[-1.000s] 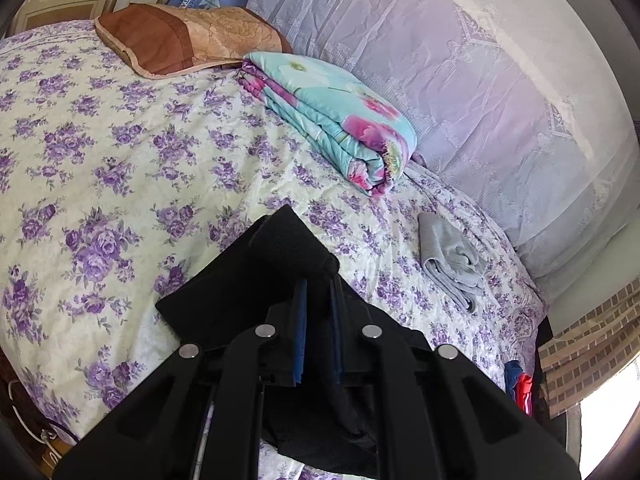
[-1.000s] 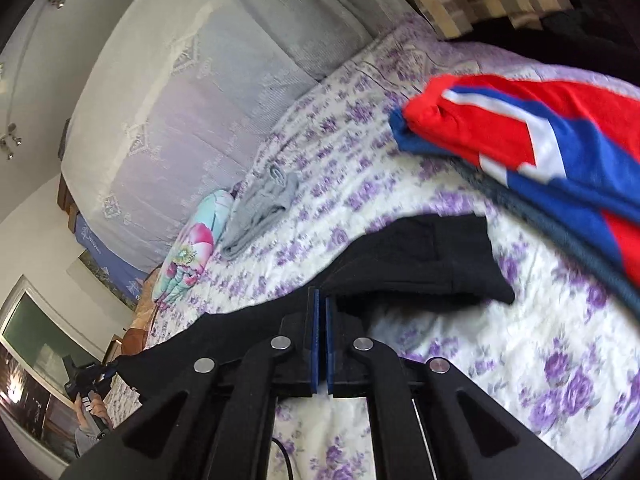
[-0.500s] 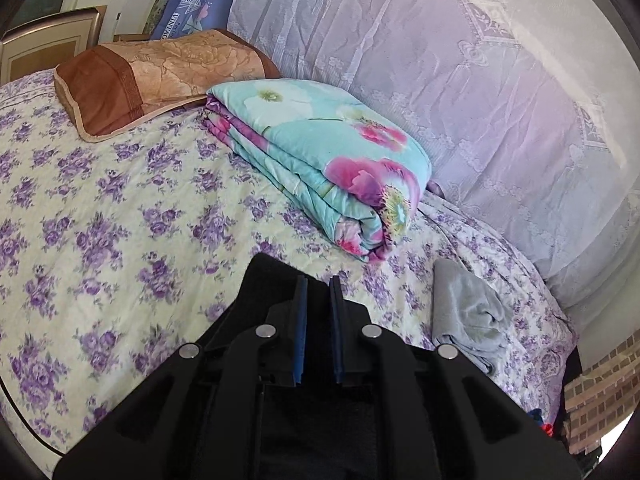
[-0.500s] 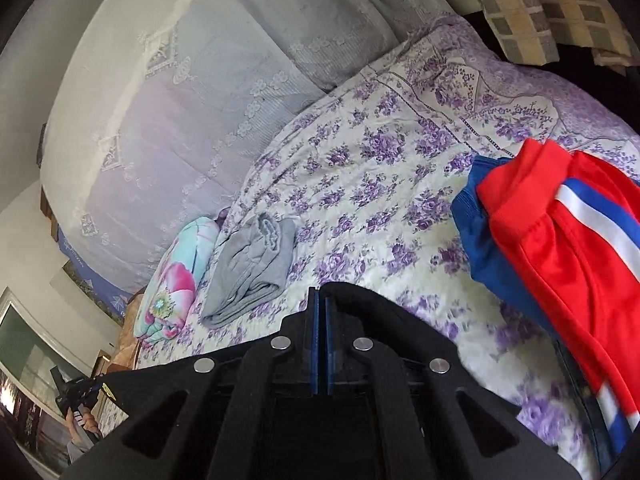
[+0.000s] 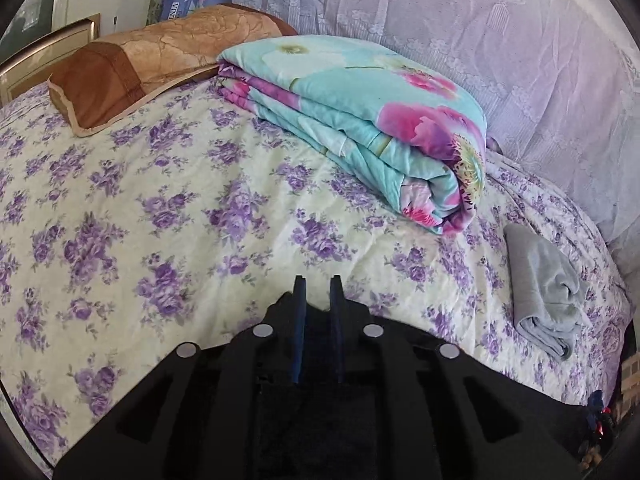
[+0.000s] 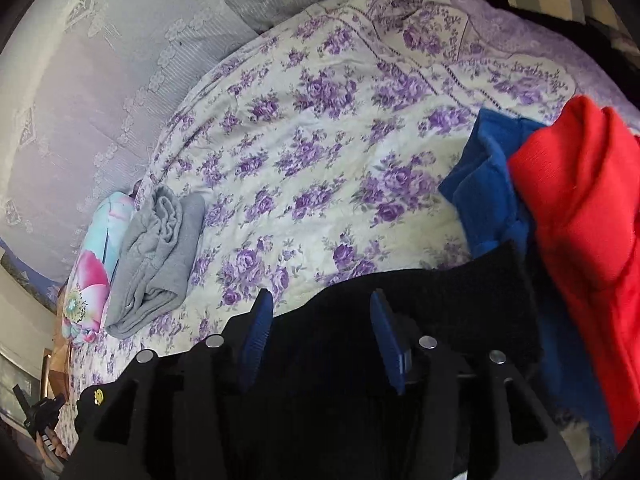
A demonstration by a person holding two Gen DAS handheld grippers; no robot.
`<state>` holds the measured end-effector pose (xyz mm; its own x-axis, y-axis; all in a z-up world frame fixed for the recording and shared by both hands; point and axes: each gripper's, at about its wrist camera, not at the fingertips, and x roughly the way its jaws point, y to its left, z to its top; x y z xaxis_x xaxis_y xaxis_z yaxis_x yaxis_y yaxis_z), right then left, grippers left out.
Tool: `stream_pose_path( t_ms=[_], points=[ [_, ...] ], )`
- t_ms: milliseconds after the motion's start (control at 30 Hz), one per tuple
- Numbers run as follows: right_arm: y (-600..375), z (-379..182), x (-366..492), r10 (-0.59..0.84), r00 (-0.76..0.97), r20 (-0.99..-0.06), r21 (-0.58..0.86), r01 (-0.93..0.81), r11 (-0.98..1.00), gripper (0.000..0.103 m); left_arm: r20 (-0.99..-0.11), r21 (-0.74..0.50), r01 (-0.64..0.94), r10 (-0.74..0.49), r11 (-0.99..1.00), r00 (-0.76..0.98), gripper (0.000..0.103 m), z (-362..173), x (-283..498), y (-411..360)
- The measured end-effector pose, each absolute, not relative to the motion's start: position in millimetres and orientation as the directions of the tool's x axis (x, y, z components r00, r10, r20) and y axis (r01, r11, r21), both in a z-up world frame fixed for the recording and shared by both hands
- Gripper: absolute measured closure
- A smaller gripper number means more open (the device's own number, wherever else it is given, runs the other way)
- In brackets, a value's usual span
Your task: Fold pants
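The black pants (image 6: 440,300) lie on the floral bedspread (image 6: 320,140), low in the right wrist view. My right gripper (image 6: 320,304) is open, its blue pads wide apart over the pants' far edge. In the left wrist view my left gripper (image 5: 318,292) has its blue pads a narrow gap apart with black pants cloth (image 5: 320,344) between and under them; it looks shut on the cloth. Most of the pants is hidden under both grippers.
A folded turquoise floral quilt (image 5: 360,120) and a brown pillow (image 5: 160,60) lie at the bed's far side. Folded grey pants (image 5: 548,292) (image 6: 156,256) lie by the lace curtain (image 5: 480,40). A red and blue garment (image 6: 580,220) lies right of the black pants.
Both grippers carried the pants' edge forward across the bed and down. My right gripper went from shut on the cloth to open. The left gripper's pads stay close together.
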<state>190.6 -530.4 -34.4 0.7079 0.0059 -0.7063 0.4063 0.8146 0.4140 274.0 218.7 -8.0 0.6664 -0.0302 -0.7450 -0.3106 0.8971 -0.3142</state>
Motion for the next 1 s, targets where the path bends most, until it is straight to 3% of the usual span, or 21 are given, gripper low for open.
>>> stream_pose_path(
  t_ms=[33,133,367,533,700,767,1000],
  points=[
    [-528.5,-25.9,181.2,0.014,0.725,-0.689,0.427,0.39,0.816,0.052,-0.75,-0.333,-0.318,-0.045,0.887,0.66,0.081,-8.6,266.4,225.2],
    [-522.8,-4.9,150.1,0.036,0.761,-0.648,0.455,0.349,0.819,0.052,-0.752,-0.4,-0.331,-0.1,0.854,0.651,0.08,-11.3,226.8,246.9],
    [-484.8,17.6,58.4,0.087,0.787,-0.611,0.456,0.261,0.851,0.051,-0.754,-0.429,-0.332,-0.13,0.84,0.644,0.08,-24.5,119.0,265.7],
    [-465.4,18.1,-6.9,0.111,0.793,-0.6,0.471,0.238,0.849,0.05,-0.753,-0.473,-0.333,-0.178,0.816,0.634,0.07,-42.0,71.8,272.9],
    [-461.8,11.8,-57.9,0.112,0.801,-0.588,0.503,0.254,0.826,0.048,-0.756,-0.505,-0.309,-0.24,0.806,0.609,0.069,-63.9,64.0,263.9],
    [-462.5,7.9,-74.9,0.105,0.802,-0.588,0.513,0.269,0.815,0.047,-0.762,-0.499,-0.297,-0.249,0.814,0.598,0.063,-71.1,69.0,256.6],
    [-472.0,-27.0,-114.7,0.115,0.779,-0.616,0.567,0.338,0.751,0.046,-0.764,-0.459,-0.301,-0.199,0.836,0.614,0.062,-76.4,81.0,239.9]
  ],
)
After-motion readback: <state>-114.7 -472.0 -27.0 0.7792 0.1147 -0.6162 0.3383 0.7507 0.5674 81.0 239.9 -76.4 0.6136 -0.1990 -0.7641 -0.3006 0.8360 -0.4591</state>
